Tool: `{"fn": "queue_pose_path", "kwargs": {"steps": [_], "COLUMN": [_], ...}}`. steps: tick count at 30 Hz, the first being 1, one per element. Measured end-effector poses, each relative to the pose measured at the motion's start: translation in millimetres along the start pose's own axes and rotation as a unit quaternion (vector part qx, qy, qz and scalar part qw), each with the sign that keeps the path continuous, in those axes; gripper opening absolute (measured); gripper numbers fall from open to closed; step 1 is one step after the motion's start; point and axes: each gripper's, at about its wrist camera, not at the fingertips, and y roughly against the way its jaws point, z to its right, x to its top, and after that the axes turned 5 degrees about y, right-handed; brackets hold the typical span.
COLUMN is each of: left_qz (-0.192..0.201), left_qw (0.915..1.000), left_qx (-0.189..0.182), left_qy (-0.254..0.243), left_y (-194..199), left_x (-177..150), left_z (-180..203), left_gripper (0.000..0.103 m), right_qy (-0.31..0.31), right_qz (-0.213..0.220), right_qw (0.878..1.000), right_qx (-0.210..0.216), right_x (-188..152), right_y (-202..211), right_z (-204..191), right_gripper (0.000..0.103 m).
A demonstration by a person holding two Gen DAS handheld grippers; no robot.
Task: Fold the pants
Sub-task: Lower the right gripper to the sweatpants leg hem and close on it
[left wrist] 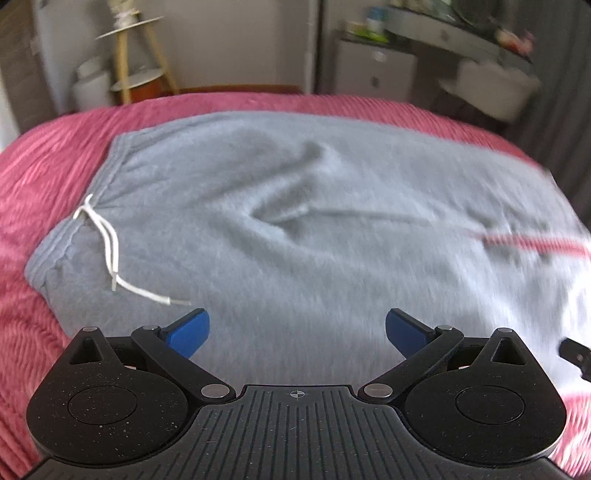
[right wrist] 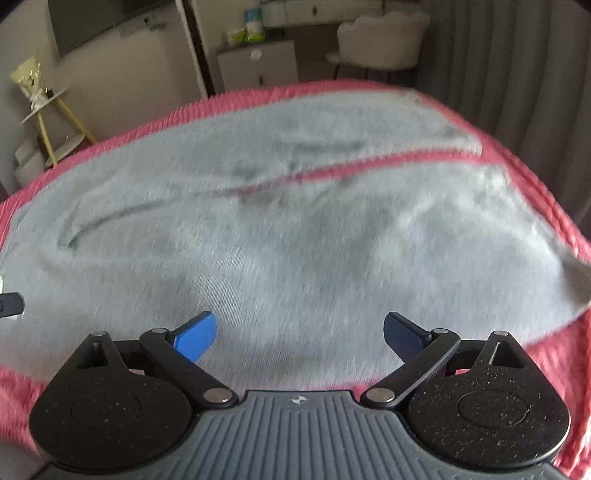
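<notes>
Grey sweatpants (left wrist: pixel 295 221) lie spread flat on a pink bedcover (left wrist: pixel 44 177). Their waistband (left wrist: pixel 74 221) is at the left with a white drawstring (left wrist: pixel 110 251) trailing over the cloth. In the right wrist view the two legs (right wrist: pixel 314 229) run to the right, a thin strip of pink showing between them. My left gripper (left wrist: pixel 297 332) hovers open over the near edge of the pants by the waist, blue pads (left wrist: pixel 188 332) wide apart. My right gripper (right wrist: pixel 299 336) is open above the near leg, nothing between its fingers (right wrist: pixel 195 338).
The bedcover (right wrist: pixel 554 369) ends at the far side, where the floor begins. Beyond it stand a wooden tiered stand (left wrist: pixel 136 55), a white cabinet (right wrist: pixel 258 66), a desk (left wrist: pixel 443 33) and a pale chair (right wrist: pixel 380 40). Grey curtains (right wrist: pixel 517 74) hang at the right.
</notes>
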Motion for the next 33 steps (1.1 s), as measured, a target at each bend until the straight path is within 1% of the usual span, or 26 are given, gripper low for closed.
{"fn": "queue_pose_path", "kwargs": {"steps": [4, 5, 7, 9, 10, 12, 14, 16, 17, 19, 22, 24, 26, 28, 30, 33], "left_qz": [0.018, 0.023, 0.039, 0.053, 0.060, 0.067, 0.070, 0.071, 0.073, 0.088, 0.106, 0.108, 0.108, 0.104, 0.103, 0.091], "left_qw": [0.9978, 0.9965, 0.9932, 0.9912, 0.9903, 0.9857, 0.9814, 0.9767, 0.9750, 0.9734, 0.9735, 0.9742, 0.9759, 0.9777, 0.9776, 0.9784], "left_qx": [0.009, 0.016, 0.033, 0.052, 0.064, 0.105, 0.134, 0.159, 0.163, 0.158, 0.148, 0.142, 0.126, 0.116, 0.116, 0.121], "left_qy": [0.064, 0.079, 0.104, 0.110, 0.107, 0.113, 0.118, 0.126, 0.132, 0.141, 0.138, 0.137, 0.141, 0.141, 0.142, 0.141], "left_y": [-5, -7, -14, -25, -32, -47, -59, -67, -68, -70, -75, -85, -96, -104, -111, -123], "left_x": [31, 39, 48, 49, 46, 39, 35, 37, 38, 38, 35, 34, 33, 33, 33, 34], "left_z": [-7, -9, -13, -19, -23, -32, -44, -54, -58, -63, -66, -65, -64, -64, -62, -64], "left_gripper": [0.103, 0.103, 0.103, 0.103, 0.103, 0.103, 0.103, 0.103, 0.103, 0.103, 0.103, 0.103, 0.103, 0.103, 0.103, 0.103], "right_qy": [-0.001, 0.003, 0.014, 0.011, 0.002, -0.029, -0.062, -0.106, -0.124, -0.161, -0.196, -0.215, -0.232, -0.244, -0.258, -0.264], "right_qz": [0.067, 0.067, 0.039, 0.039, 0.041, 0.037, 0.037, 0.024, 0.016, -0.008, -0.032, -0.040, -0.040, -0.051, -0.061, -0.099], "right_qw": [0.997, 0.997, 0.998, 0.998, 0.999, 0.998, 0.997, 0.994, 0.992, 0.987, 0.979, 0.973, 0.968, 0.964, 0.958, 0.946], "right_qx": [-0.044, -0.049, -0.053, -0.044, -0.033, -0.034, -0.029, -0.031, -0.026, -0.025, -0.050, -0.068, -0.089, -0.098, -0.110, -0.158], "right_x": [36, 47, 74, 96, 110, 137, 164, 192, 202, 228, 265, 286, 305, 318, 327, 333], "right_y": [-3, -8, -26, -39, -46, -63, -85, -113, -127, -161, -212, -242, -268, -290, -313, -344], "right_z": [9, 10, 14, 21, 26, 37, 50, 62, 65, 71, 78, 83, 90, 92, 95, 102], "right_gripper": [0.097, 0.097, 0.097, 0.097, 0.097, 0.097, 0.097, 0.097, 0.097, 0.097, 0.097, 0.097, 0.097, 0.097, 0.097, 0.096]}}
